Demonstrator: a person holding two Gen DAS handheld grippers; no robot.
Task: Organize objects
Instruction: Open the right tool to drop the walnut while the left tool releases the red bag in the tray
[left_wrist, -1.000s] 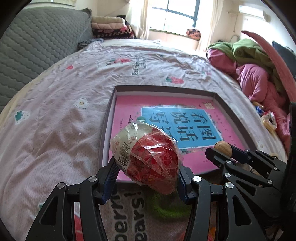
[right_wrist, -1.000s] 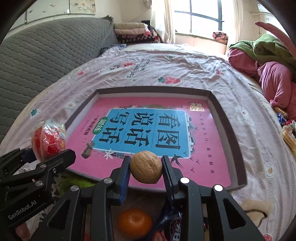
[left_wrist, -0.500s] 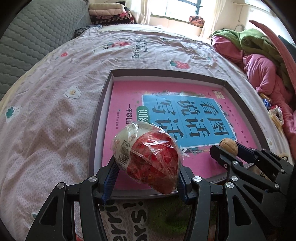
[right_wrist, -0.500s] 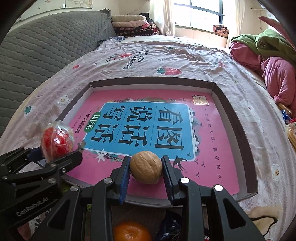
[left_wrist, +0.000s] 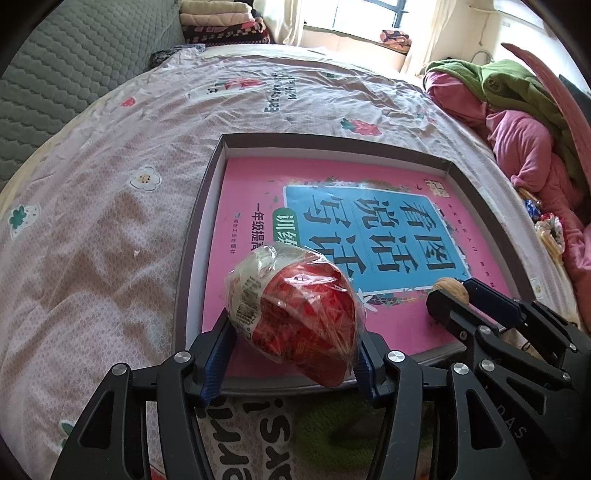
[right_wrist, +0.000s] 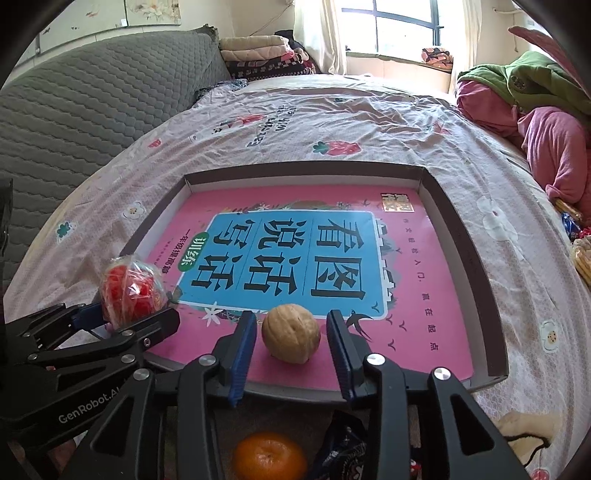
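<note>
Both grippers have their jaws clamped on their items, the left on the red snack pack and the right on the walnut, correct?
Not quite. The left gripper is clamped on the red snack pack, but the right gripper has its jaws open: the right wrist view shows gaps either side of the walnut, which sits on the pink book.

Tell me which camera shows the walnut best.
The right wrist view: the walnut sits whole on the pink book, between the open jaws of the right gripper. The left wrist view shows only a sliver behind that gripper's fingers.
</note>
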